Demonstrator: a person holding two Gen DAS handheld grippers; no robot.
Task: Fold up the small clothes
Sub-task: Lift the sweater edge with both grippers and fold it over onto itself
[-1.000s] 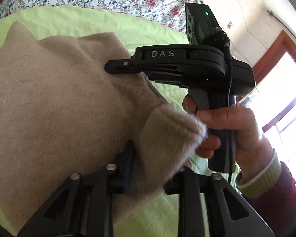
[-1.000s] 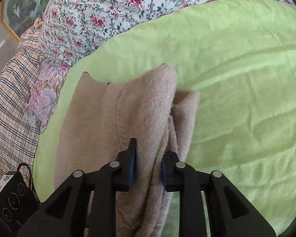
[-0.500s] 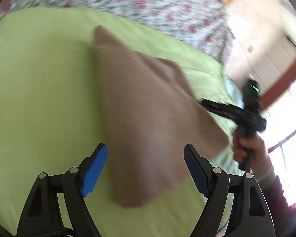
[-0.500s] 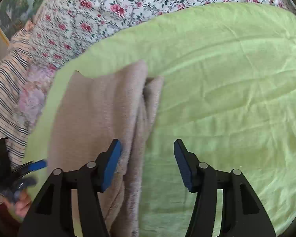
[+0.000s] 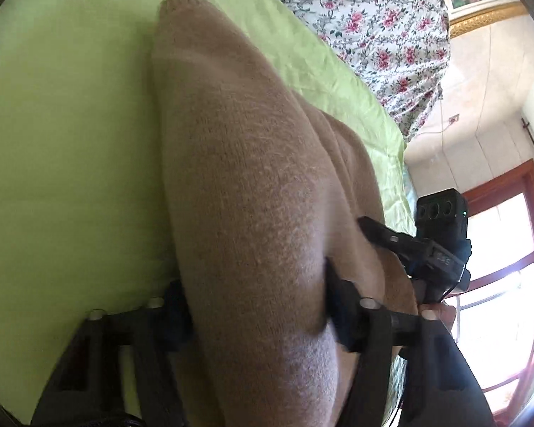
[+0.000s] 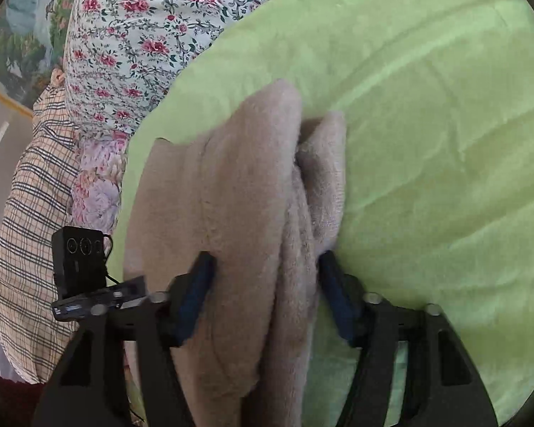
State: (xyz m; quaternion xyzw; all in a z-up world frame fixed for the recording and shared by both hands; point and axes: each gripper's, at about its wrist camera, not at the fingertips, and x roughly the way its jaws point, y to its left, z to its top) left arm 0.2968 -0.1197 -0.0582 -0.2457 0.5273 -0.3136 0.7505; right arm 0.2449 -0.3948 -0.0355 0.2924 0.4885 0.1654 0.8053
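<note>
The fuzzy beige knitted garment (image 5: pixel 252 185) is lying on the bed, on the light green sheet (image 5: pixel 64 149), partly folded into a long thick bundle whose far end is pointing toward the white quilt with pink flowers (image 5: pixel 370 17).

The left gripper (image 5: pixel 256 306) is straddling the near end of that bundle: the knit is bulging up between its two black fingers and filling the gap, with each pad sitting against a side of the fold. Its jaws are closing, standing roughly half spread, and the cloth is between them and being pinched.

The right gripper (image 6: pixel 267 291) is doing the same on the other side of the garment (image 6: pixel 245 213), where several layers are stacked into ridges. Its blue-padded fingers (image 6: pixel 195 291) are lying against the outer folds, with the jaws closing at a moderate gap and the fabric squeezed between them.

In the left wrist view the right gripper (image 5: pixel 370 226) is showing beside the bundle, held by a hand (image 5: pixel 441 315). In the right wrist view a checked cloth (image 6: pixel 28 235) is lying beyond the sheet (image 6: pixel 445 142)
</note>
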